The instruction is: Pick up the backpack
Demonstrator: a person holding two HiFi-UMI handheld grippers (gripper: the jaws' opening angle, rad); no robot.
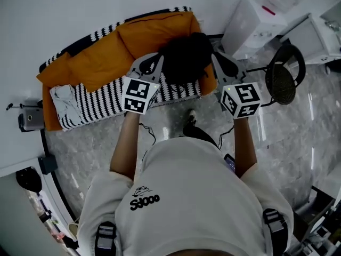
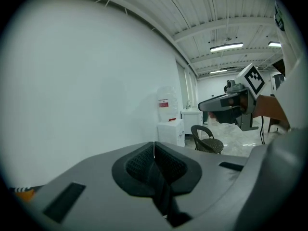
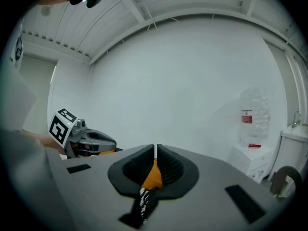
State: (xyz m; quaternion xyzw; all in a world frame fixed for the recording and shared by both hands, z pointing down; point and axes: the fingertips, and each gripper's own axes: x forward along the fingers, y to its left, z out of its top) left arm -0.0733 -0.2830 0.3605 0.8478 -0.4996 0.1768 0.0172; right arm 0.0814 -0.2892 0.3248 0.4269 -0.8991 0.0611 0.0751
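Black backpack (image 1: 184, 57) on the sofa (image 1: 80, 68), at its end nearest the water dispenser (image 1: 248, 23), against orange cushions (image 1: 154, 31). Left claw (image 2: 154, 150) and right claw (image 3: 155, 152) either side of the backpack, both fully closed, nothing visibly clamped. Only orange cushion and striped cover (image 1: 101, 103) visible below the right claw's gap. Crumpled white cloth (image 1: 66, 97) at the sofa's opposite end. Dark wicker chair (image 1: 285, 76) beyond the dispenser end of the sofa. Black cable (image 1: 152, 137) on the grey marble floor (image 1: 90, 148) in front of the sofa. Plain white wall (image 1: 53, 15) behind the sofa. Ribbed ceiling with strip lights (image 2: 226, 47) overhead.
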